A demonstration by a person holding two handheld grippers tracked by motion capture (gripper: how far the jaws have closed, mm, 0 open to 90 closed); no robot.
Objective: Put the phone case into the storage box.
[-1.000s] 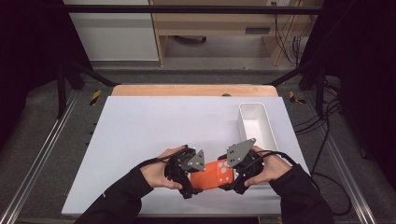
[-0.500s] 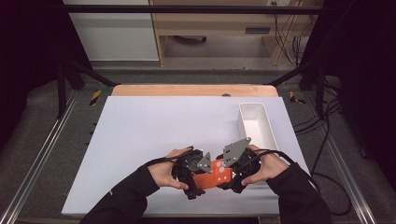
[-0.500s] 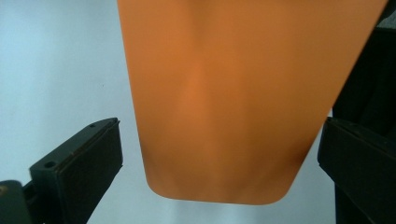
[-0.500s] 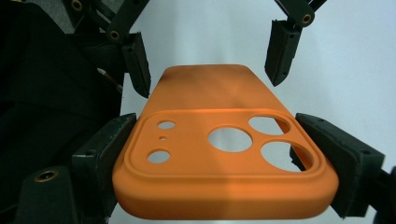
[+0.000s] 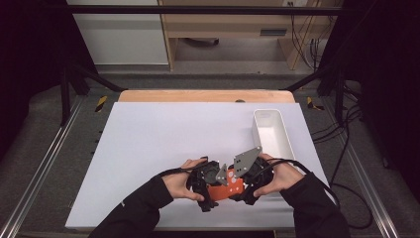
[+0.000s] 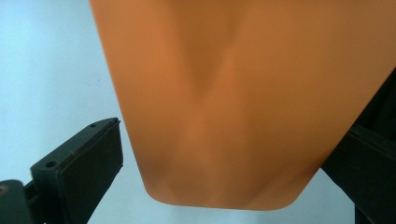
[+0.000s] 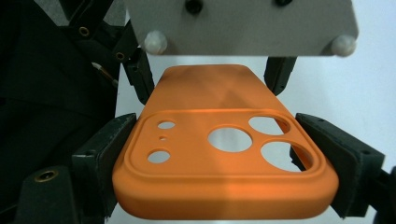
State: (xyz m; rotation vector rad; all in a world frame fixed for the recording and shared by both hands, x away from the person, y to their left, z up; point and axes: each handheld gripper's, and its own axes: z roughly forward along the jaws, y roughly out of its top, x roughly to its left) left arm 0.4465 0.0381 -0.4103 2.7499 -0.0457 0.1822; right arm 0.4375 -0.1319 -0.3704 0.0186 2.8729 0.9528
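Note:
An orange phone case (image 5: 226, 190) with camera cut-outs (image 7: 229, 140) is held just above the white table top near its front edge. My right gripper (image 5: 241, 190) is shut on the case's camera end, and both pads (image 7: 109, 154) press its long edges. My left gripper (image 5: 214, 192) faces it from the other side, its jaws flanking the plain rounded end of the case (image 6: 233, 116). In the left gripper view a thin strip of table shows between the left pad (image 6: 93, 158) and the case edge, while the right jaw sits against it.
A white rectangular bin (image 5: 271, 133) stands to the right, just behind the right hand. The white table top (image 5: 163, 134) stretches away to the left and back, with a wooden strip (image 5: 198, 95) along its far edge.
The left gripper has moved right, up to the case, and its jaws now flank the free end. The right gripper has kept hold of the case and shifted slightly.

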